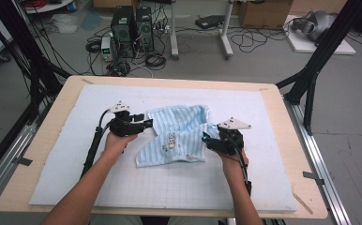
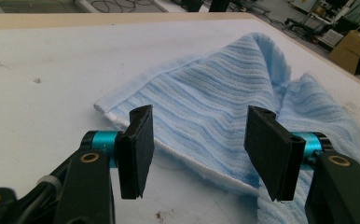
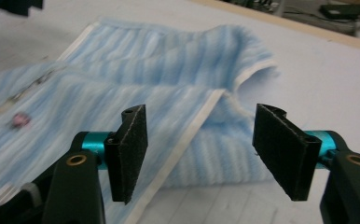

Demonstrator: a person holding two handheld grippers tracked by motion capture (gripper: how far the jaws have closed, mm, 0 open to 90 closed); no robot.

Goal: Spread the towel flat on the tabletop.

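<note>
Lying rumpled and partly folded on the white mat (image 1: 263,187) of the counter (image 1: 48,154), the blue striped towel (image 1: 179,136) is flanked by the left gripper (image 1: 147,123) and the right gripper (image 1: 206,138). Both pairs of fingers are spread, nothing pinched, so a release between folds is judged. A fresh edge must be pinched next.
</note>
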